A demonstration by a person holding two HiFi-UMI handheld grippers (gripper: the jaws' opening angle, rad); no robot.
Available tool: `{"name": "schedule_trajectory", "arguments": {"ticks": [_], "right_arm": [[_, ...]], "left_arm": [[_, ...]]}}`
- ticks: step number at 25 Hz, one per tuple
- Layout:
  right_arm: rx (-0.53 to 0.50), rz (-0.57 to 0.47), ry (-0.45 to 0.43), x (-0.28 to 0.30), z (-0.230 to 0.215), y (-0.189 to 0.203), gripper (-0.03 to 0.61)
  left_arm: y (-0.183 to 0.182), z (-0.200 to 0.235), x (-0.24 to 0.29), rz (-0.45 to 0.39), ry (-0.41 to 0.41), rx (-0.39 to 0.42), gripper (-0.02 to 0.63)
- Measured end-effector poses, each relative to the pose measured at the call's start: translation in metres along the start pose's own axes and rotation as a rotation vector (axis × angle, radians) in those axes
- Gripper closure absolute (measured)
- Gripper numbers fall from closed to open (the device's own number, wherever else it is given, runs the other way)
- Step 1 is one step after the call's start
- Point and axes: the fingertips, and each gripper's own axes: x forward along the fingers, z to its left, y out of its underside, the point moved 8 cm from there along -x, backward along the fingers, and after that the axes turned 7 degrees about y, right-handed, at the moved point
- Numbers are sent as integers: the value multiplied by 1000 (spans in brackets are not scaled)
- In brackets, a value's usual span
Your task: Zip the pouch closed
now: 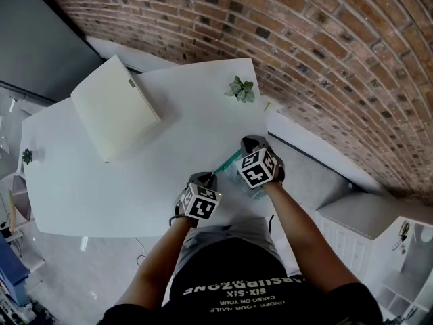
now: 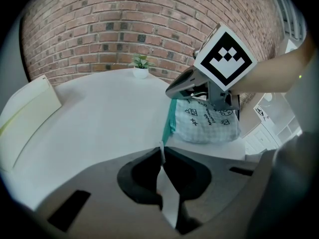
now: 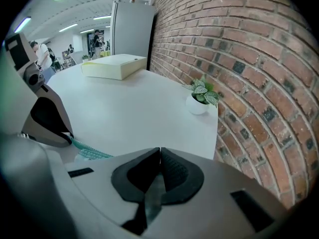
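— So, where is the pouch (image 2: 207, 126)?

— On the table (image 1: 135, 181), well to the person's side of the plant (image 1: 241, 89), with a gripper at each end.

— And its long axis?

— The teal zip (image 2: 169, 119) runs roughly along a line toward the plant. One end faces the plant. The other faces away, and that end meets the left gripper (image 2: 161, 152).

— What are that gripper's jaws doing?

— They are almost pressed together, pinching a thin white strip right at the zip's end. I take the strip for the pull (image 2: 160, 146).

— And the right gripper (image 3: 159, 153)?

— It sits nearer the plant than the left one does. Its jaws are pressed together too. The left gripper view shows their tips on the pouch's top corner, so I judge that they pinch the fabric to anchor it.

— So what does the coming move turn on?

— Probably a draw along the zip's line, toward the plant or away from it. I can't tell how much of the zip is already closed, so I can't say which way. The left gripper has the pull and would travel while the right only holds. The draw should stay in line with the teal edge, or the pouch will likely twist.
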Motion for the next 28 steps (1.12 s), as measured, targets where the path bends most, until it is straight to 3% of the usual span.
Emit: {"name": "schedule_trajectory", "arguments": {"ticks": [4, 9, 14, 18, 21, 28], "right_arm": [[-14, -13, 8, 0, 1, 2, 576], [31, -11, -14, 0, -2, 2, 572], [95, -6, -27, 0, -8, 3, 534], [130, -7, -47, -3, -11, 4, 503], [164, -18, -53, -8, -14, 5, 492], [222, -81, -58, -29, -17, 1, 492]], "left_arm": [[1, 1, 2, -1, 8, -29, 592], [-2, 8, -4, -10, 72, -138, 592], [-4, 11, -7, -4, 123, -175, 592], [-6, 5, -6, -13, 153, -202, 524], [-8, 3, -6, -27, 137, -199, 494], [-21, 10, -18, -94, 95, -208, 494]]}}
